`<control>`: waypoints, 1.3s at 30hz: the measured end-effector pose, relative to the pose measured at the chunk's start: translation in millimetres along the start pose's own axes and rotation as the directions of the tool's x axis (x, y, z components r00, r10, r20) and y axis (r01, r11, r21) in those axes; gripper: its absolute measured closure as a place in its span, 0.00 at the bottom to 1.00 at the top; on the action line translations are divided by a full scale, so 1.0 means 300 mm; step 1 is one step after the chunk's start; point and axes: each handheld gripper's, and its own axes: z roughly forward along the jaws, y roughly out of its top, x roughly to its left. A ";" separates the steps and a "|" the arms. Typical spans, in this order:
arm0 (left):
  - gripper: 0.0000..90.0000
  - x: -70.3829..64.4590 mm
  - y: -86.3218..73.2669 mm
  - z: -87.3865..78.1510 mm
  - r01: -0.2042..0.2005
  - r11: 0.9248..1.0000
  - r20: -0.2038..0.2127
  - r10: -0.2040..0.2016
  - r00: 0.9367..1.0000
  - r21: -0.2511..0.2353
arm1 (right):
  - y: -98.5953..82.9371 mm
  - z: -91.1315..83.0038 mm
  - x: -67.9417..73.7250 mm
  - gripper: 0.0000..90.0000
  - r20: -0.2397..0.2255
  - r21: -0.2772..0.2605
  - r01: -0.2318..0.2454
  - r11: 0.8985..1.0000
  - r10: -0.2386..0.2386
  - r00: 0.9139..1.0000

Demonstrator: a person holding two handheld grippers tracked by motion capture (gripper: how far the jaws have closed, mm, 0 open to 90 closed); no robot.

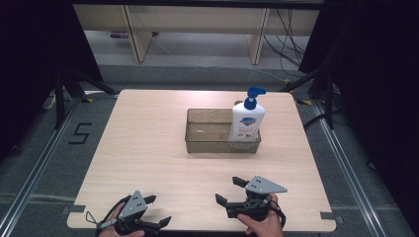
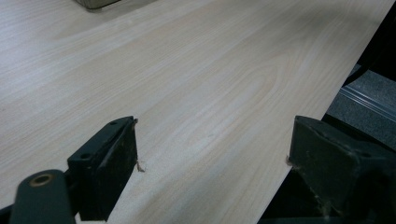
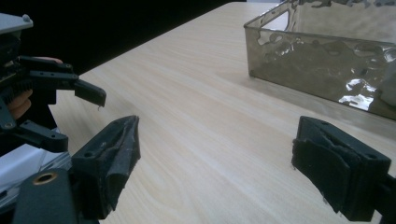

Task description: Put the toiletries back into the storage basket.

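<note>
near the table's front edge, the left gripper and right gripper gape wide, holding nothing; the soap bottle stands in the bin.

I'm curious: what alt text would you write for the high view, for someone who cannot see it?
A white pump bottle with a blue top stands at the right end of a clear tray on a pale wooden table. At the near edge, a person's hands hold two open black tools, the left tool and the right tool, both empty.

A lab: black curtains flank the desk, floor rails, a taped "5", loose cables
</note>
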 end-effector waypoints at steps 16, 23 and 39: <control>0.16 -0.001 0.001 0.000 0.004 1.000 0.001 -0.004 1.000 -0.011 | -0.046 -0.011 0.029 0.17 -0.015 0.046 0.031 0.998 -0.030 0.999; 0.16 -0.001 0.000 0.001 0.004 1.000 0.003 -0.004 1.000 -0.017 | -0.059 -0.023 0.041 0.17 -0.007 0.056 0.049 0.997 -0.049 0.999; 0.16 -0.002 0.000 0.002 0.002 1.000 0.001 -0.002 1.000 -0.021 | -0.085 -0.059 0.047 0.17 0.004 0.053 0.034 0.998 -0.034 0.999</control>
